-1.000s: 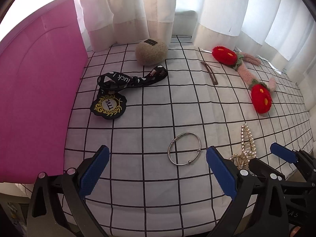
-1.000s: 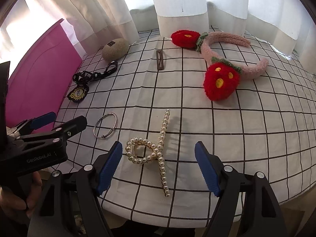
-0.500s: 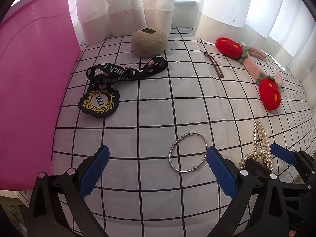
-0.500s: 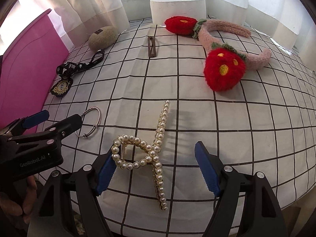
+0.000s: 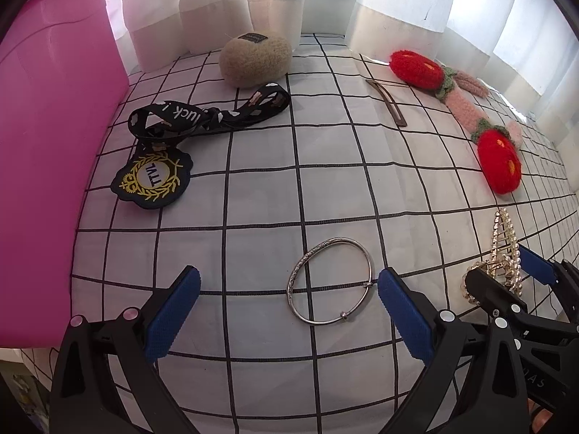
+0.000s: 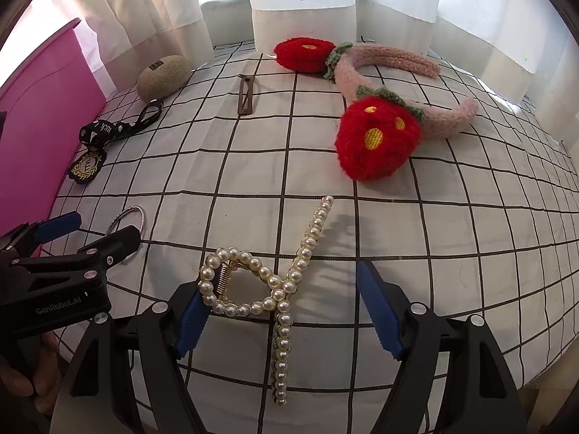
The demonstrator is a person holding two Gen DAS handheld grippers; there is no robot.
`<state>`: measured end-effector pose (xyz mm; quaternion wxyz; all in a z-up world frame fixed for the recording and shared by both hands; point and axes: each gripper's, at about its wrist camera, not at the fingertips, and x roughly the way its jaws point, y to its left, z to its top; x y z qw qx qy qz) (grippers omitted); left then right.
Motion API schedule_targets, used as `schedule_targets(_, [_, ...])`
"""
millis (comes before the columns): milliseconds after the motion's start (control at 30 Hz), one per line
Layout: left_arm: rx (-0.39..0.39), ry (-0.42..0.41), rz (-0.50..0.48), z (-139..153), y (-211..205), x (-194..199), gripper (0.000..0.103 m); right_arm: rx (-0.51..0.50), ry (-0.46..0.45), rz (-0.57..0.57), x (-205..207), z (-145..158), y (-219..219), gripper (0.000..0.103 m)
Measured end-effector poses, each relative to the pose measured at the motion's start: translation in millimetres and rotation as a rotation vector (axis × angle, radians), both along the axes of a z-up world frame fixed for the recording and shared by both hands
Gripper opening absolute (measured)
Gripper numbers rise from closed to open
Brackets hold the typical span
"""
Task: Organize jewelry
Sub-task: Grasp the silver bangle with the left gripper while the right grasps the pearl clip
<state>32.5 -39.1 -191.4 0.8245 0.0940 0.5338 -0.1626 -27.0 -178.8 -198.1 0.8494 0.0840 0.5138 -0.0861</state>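
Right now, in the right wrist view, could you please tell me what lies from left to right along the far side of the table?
Pink box → beige pouch → brown hair clip → strawberry headband.

I see bright daylight pouring through the white curtains (image 6: 300, 3) behind the table, blown out to glare along the top. The checked cloth (image 5: 260, 195) is evenly lit and sharp. The pearl hair claw (image 6: 275, 282) throws a soft shadow rightward. Fisheye bending curves the grid lines, and dark vignetting fills the corners.
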Motion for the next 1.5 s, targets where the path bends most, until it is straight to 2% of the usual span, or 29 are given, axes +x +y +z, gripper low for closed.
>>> schedule_targets(300, [0.008, -0.026, 0.015, -4, -2, 1, 0.097, 0.002, -0.019, 0.001, -1, 0, 0, 0.072])
schedule_targets(433, [0.006, -0.035, 0.008, -3, -2, -3, 0.093, 0.004, -0.017, 0.009, -1, 0, 0, 0.071])
schedule_targets(500, [0.003, -0.034, 0.003, -1, -2, -5, 0.090, 0.007, -0.022, 0.018, -2, 1, 1, 0.066])
schedule_targets(533, [0.002, -0.032, 0.001, 0, -3, -7, 0.084, 0.009, -0.024, 0.026, -2, 2, 2, 0.063])
schedule_targets(667, [-0.003, -0.037, -0.014, 6, -6, -9, 0.052, 0.025, -0.030, 0.049, -2, 3, 8, 0.048])
schedule_targets(733, [-0.003, -0.038, -0.019, 8, -7, -9, 0.044, 0.027, -0.029, 0.051, -2, 3, 8, 0.046])
schedule_targets(1200, [-0.015, -0.055, 0.018, 20, 9, -10, 0.043, 0.044, -0.038, 0.049, -6, 7, 6, 0.046])
schedule_targets(1500, [-0.044, -0.093, 0.024, 47, 16, -13, 0.043, 0.035, -0.085, 0.073, -7, 36, 10, 0.046])
